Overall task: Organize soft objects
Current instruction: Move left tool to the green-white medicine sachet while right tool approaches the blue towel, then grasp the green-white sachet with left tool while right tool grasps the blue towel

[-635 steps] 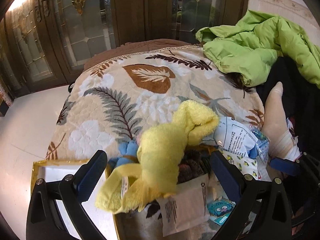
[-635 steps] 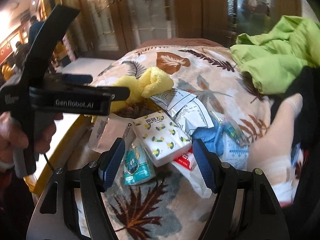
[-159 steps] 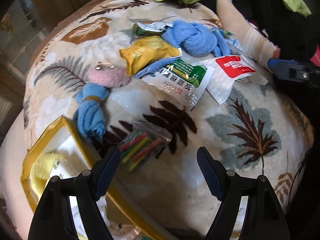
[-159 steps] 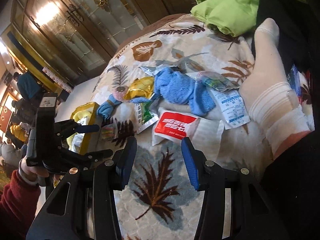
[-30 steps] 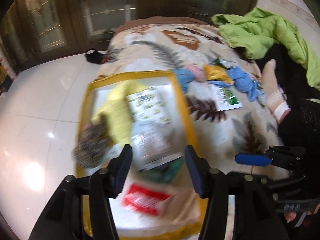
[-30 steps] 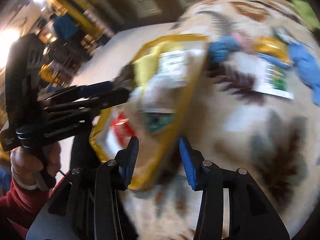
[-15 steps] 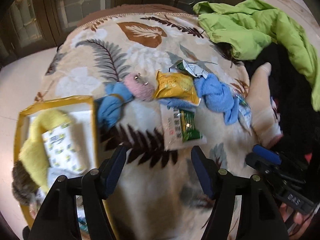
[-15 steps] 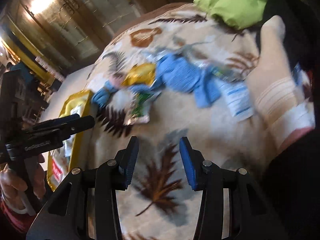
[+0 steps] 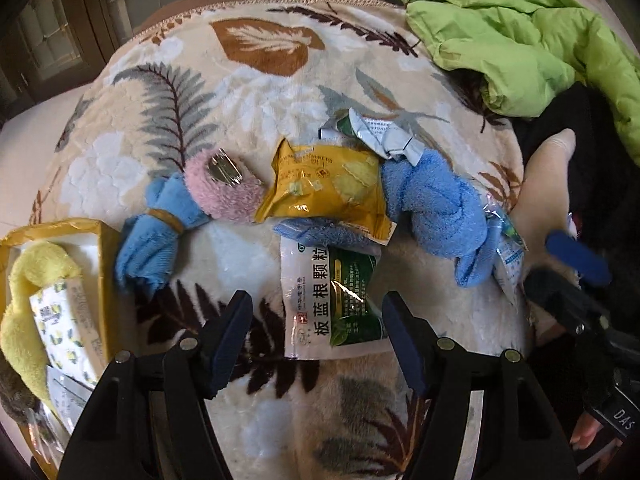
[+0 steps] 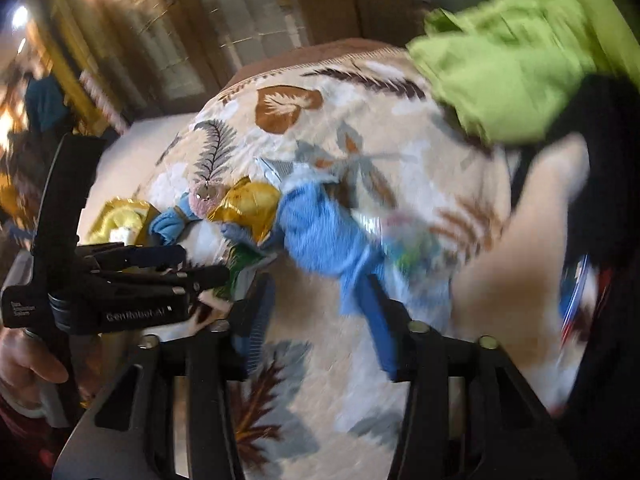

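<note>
My left gripper (image 9: 316,320) hovers open over the leaf-print blanket (image 9: 248,92), with a green-and-white granule packet (image 9: 332,300) lying below between its fingers, untouched. Beyond it lie a yellow snack packet (image 9: 328,188), a knotted blue towel (image 9: 436,208), a pink fuzzy clip (image 9: 224,188) and a small banded blue cloth (image 9: 152,240). My right gripper (image 10: 316,304) is opening, nothing pressed between its pads, close to the blue towel (image 10: 320,232); the right wrist view is blurred. The yellow box (image 9: 104,280) at left holds a yellow towel (image 9: 24,280) and a tissue pack (image 9: 60,320).
A foot in a beige sock (image 9: 544,184) rests on the blanket's right side, next to dark clothing. A green jacket (image 9: 520,32) is piled at the back right. A crumpled silver wrapper (image 9: 380,136) and a clear packet (image 9: 504,248) flank the blue towel. Tiled floor lies left.
The left gripper swung from above the yellow box to over the packets and came lower. The right gripper swung from the box toward the blue towel, and its jaws widened.
</note>
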A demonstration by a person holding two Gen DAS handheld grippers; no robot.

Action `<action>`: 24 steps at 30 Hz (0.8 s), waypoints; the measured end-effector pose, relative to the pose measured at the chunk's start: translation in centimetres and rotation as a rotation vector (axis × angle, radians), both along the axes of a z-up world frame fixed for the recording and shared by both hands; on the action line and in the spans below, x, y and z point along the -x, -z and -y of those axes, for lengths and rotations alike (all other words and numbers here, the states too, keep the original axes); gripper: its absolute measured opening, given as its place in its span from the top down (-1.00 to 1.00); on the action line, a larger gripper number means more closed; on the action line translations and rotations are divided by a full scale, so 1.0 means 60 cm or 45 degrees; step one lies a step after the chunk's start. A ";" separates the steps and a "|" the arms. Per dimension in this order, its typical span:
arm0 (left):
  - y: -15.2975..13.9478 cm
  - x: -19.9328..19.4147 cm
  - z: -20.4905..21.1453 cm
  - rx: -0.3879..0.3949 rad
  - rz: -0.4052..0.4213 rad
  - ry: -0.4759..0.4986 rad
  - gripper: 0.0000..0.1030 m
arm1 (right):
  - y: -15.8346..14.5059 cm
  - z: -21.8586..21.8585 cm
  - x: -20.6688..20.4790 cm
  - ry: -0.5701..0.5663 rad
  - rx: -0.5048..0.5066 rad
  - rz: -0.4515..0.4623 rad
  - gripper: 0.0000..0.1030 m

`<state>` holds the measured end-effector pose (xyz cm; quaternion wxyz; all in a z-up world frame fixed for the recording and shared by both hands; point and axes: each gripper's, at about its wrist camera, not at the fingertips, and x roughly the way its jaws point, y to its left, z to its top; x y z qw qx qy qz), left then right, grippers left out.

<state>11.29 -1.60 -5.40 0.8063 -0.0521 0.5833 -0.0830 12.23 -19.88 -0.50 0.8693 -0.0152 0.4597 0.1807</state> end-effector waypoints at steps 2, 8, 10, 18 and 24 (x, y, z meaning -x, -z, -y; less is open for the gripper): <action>0.011 -0.005 0.006 -0.004 -0.018 -0.003 -0.31 | -0.002 -0.014 -0.015 -0.078 0.062 0.040 -0.02; 0.041 -0.021 0.014 -0.018 -0.040 -0.040 -0.41 | 0.027 -0.051 -0.065 -0.259 0.233 -0.012 -0.02; 0.046 -0.026 0.014 -0.064 -0.041 -0.050 -0.42 | 0.046 -0.062 -0.079 -0.303 0.289 -0.044 -0.02; 0.058 -0.039 0.027 -0.140 -0.024 -0.018 -0.54 | 0.077 -0.062 -0.113 -0.308 0.303 -0.125 0.00; 0.056 -0.035 0.029 -0.168 0.012 0.001 -0.29 | 0.067 -0.048 -0.106 -0.193 0.228 -0.102 0.24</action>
